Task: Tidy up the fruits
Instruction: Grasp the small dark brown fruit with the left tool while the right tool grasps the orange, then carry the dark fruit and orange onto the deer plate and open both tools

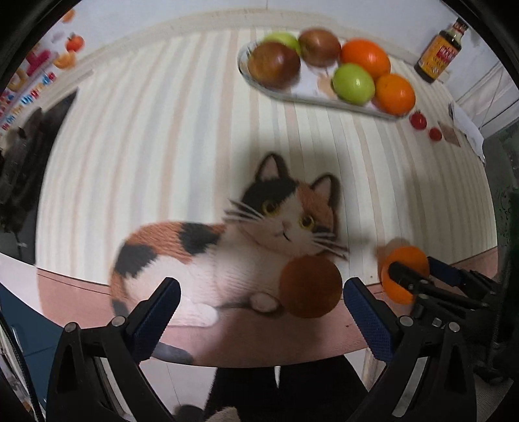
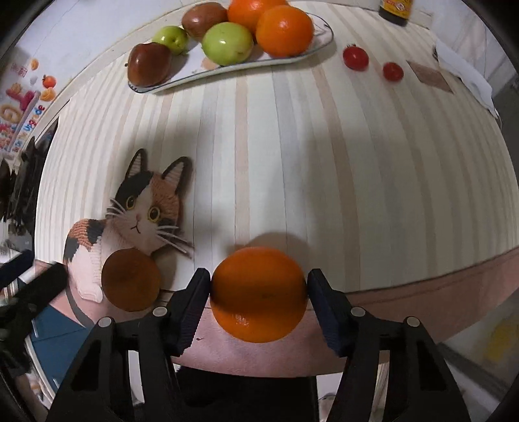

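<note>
My right gripper (image 2: 258, 285) is shut on an orange (image 2: 259, 293) near the table's front edge; it also shows at the right of the left wrist view (image 1: 404, 272). My left gripper (image 1: 261, 297) is open and empty over the cat-shaped mat (image 1: 227, 256). A white oval plate (image 2: 292, 58) at the back holds two oranges (image 2: 283, 31), two green apples (image 2: 227, 43) and two brown-red fruits (image 2: 149, 63). The plate also shows in the left wrist view (image 1: 311, 94).
Two cherry tomatoes (image 2: 356, 57) (image 2: 392, 71) lie right of the plate. A dark sauce bottle (image 1: 441, 52) stands at the back right. A brown printed ball (image 2: 131, 279) is part of the cat mat (image 2: 136, 214). White paper (image 2: 464, 74) lies at the far right edge.
</note>
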`<state>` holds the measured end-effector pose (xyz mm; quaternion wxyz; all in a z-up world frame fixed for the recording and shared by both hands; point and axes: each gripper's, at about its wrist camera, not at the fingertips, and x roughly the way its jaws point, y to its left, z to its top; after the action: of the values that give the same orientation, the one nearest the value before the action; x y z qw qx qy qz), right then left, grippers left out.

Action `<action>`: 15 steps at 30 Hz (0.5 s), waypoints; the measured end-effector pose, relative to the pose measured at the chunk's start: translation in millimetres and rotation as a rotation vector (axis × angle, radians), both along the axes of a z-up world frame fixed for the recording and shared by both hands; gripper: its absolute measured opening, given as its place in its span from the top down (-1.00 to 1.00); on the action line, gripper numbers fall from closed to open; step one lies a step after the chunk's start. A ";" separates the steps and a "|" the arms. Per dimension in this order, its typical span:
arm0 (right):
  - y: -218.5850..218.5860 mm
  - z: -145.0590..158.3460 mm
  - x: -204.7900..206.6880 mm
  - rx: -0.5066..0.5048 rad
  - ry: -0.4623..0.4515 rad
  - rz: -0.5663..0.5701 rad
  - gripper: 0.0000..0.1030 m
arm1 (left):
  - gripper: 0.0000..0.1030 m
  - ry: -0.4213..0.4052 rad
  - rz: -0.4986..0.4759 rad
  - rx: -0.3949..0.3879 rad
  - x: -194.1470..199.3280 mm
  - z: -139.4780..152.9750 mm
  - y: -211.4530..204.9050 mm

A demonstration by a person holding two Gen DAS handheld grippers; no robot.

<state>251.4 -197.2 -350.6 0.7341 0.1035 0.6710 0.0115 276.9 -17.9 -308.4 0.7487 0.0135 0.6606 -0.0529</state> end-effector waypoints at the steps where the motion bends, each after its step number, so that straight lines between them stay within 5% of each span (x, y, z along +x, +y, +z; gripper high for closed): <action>1: -1.9 0.1 -0.5 -0.006 0.000 0.000 -0.25 | -1.00 0.015 -0.005 -0.002 0.8 -3.8 -2.2; 7: -24.2 1.0 -10.6 -0.038 0.009 -0.034 -0.25 | -0.99 0.101 -0.067 -0.038 7.8 -35.0 -23.6; 8: -26.4 0.4 -11.1 -0.037 0.010 -0.035 -0.25 | -0.92 0.109 -0.078 -0.045 8.5 -39.6 -26.7; 12: -31.2 -2.1 -7.8 -0.019 0.024 -0.034 -0.27 | -0.06 0.141 -0.088 -0.076 9.6 -50.6 -30.2; 15: -35.6 -3.1 4.2 -0.006 0.034 -0.042 -0.28 | -0.03 0.123 -0.094 -0.065 9.3 -49.5 -32.0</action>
<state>255.6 -232.8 -353.7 0.7231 0.1157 0.6809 -0.0076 286.2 -49.9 -357.9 0.7036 0.0166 0.7018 -0.1101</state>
